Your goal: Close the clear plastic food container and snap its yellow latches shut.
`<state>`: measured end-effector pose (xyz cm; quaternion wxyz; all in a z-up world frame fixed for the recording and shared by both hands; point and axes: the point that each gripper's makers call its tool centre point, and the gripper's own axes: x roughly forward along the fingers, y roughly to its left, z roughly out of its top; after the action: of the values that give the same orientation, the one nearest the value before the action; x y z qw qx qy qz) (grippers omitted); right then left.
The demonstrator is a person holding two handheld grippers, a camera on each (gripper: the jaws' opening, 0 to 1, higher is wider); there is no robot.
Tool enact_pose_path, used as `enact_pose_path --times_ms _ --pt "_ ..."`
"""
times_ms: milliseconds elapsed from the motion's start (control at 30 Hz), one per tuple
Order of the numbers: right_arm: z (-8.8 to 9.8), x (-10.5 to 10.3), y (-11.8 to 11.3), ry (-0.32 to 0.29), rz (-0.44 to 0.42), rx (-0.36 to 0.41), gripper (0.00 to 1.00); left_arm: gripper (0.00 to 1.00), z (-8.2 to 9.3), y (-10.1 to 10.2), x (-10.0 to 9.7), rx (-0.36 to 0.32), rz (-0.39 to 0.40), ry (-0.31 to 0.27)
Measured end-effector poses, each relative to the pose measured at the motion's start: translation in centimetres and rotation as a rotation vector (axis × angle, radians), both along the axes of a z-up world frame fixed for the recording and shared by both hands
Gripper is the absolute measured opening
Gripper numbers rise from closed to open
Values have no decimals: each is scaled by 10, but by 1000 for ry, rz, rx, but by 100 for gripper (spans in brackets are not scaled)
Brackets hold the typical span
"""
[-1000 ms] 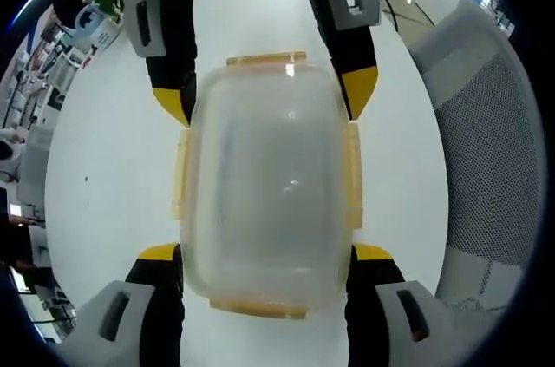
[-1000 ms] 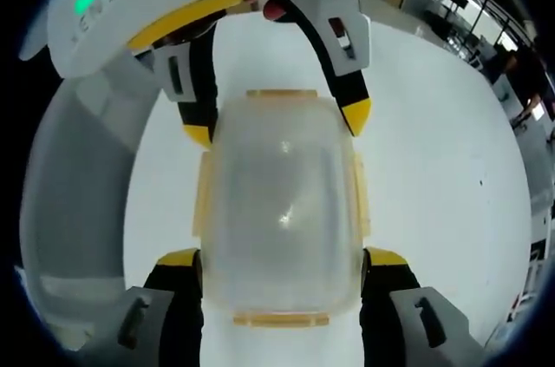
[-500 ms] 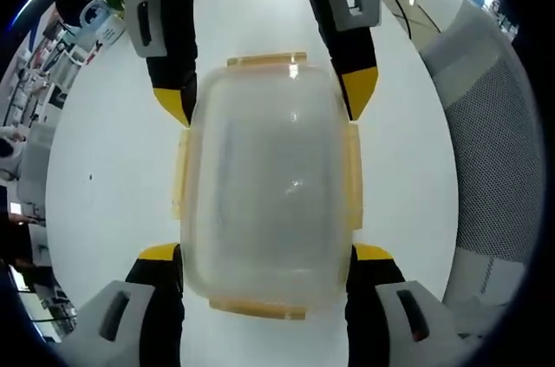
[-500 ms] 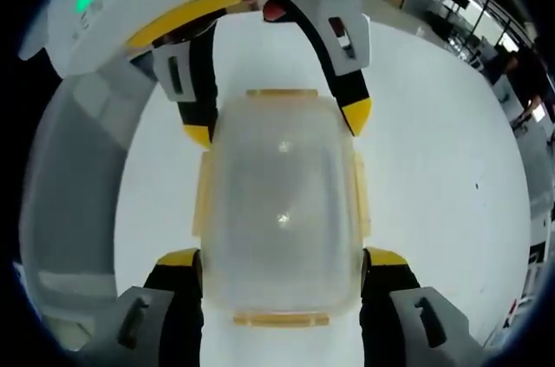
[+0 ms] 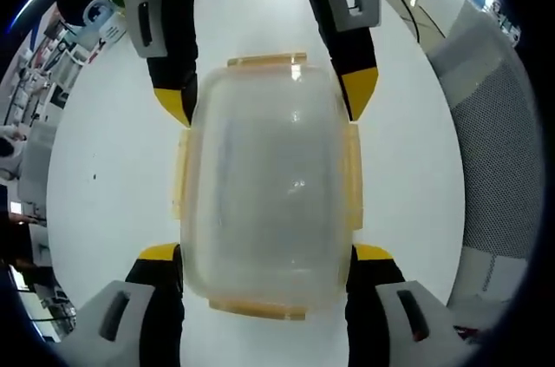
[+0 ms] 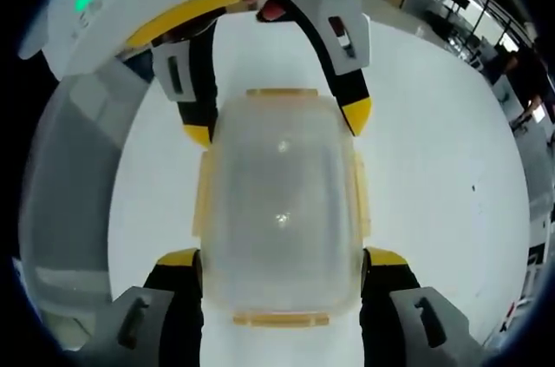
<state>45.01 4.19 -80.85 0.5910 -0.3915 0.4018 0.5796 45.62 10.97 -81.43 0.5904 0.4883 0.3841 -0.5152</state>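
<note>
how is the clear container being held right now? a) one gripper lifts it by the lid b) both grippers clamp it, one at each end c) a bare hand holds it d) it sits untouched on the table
b: the left gripper squeezes one end of the container and the right gripper the opposite end, yellow tips against its sides.

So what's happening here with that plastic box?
A person holds a two-jaw gripper in each hand, and both clamp one clear food container from opposite ends over a white table. The left gripper and right gripper each squeeze its sides. The lid is on, with yellow latches along the edges.
</note>
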Motion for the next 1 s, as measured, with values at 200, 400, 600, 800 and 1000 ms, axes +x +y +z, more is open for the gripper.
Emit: enact_pose_path --times_ms 200,400,600,800,1000 --pt "1 2 0 2 4 0 74 77 0 0 2 -7 3 1" --pt "0 2 -1 1 5 -10 74 77 0 0 2 3 1 -3" --pt "1 2 -1 2 5 12 75 78 0 0 3 1 -4 -5" --pt "1 2 1 -2 6 -13 75 78 0 0 2 14 -10 -4" --pt "0 2 -1 -4 3 -13 81 89 -1 0 1 10 -20 7"
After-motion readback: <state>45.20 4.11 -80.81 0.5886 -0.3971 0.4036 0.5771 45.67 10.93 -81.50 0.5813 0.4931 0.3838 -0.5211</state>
